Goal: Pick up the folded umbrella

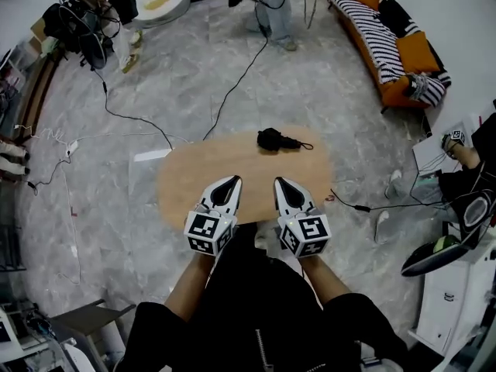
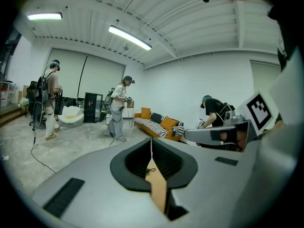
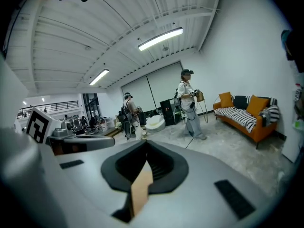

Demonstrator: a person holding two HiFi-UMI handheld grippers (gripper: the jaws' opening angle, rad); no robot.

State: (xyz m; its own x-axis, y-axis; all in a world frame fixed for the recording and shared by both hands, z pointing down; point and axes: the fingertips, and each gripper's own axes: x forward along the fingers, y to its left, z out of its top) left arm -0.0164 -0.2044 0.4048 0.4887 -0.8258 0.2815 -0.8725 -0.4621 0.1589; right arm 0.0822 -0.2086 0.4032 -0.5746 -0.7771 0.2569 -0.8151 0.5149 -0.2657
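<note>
The folded black umbrella [image 1: 275, 140] lies on the far side of the oval wooden table [image 1: 186, 180], with its wrist strap trailing to the right. My left gripper [image 1: 235, 181] and right gripper [image 1: 279, 182] hover side by side over the table's near edge, well short of the umbrella and pointing toward it. Both are shut with nothing between their jaws. In the left gripper view the left gripper [image 2: 151, 140] has its tips touching, and only a sliver of tabletop shows below them. The right gripper view shows the right gripper [image 3: 146, 144] the same way. The umbrella body is hidden in both gripper views.
A striped orange sofa [image 1: 387, 37] stands at the far right. A black cable [image 1: 240, 76] runs across the marble floor to a standing person [image 1: 275, 6]. Another person [image 1: 473, 161] bends at the right next to white equipment [image 1: 449, 293]. Chairs and gear crowd the far left.
</note>
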